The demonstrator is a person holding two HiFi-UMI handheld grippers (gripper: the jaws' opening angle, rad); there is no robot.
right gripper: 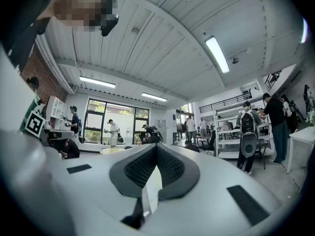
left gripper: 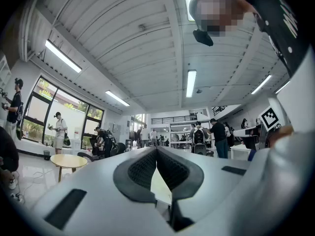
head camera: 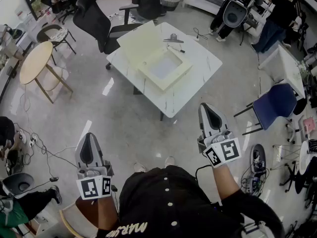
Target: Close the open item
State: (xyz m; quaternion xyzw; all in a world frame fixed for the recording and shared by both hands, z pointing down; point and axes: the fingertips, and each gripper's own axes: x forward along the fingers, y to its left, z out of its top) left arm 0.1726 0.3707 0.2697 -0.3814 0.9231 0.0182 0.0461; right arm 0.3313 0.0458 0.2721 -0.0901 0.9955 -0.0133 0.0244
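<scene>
Head view, looking steeply down: a cream box (head camera: 163,67) lies open on a white table (head camera: 198,78), its lid (head camera: 140,42) thrown back toward the table's far left side; the box's inside shows a pale, flat bottom; a small grey object (head camera: 173,37) sits just beyond it; the left gripper (head camera: 88,139) and right gripper (head camera: 208,108) hover over the grey floor (head camera: 124,118), well short of the table, each with its jaws pressed together and gripping nothing.
</scene>
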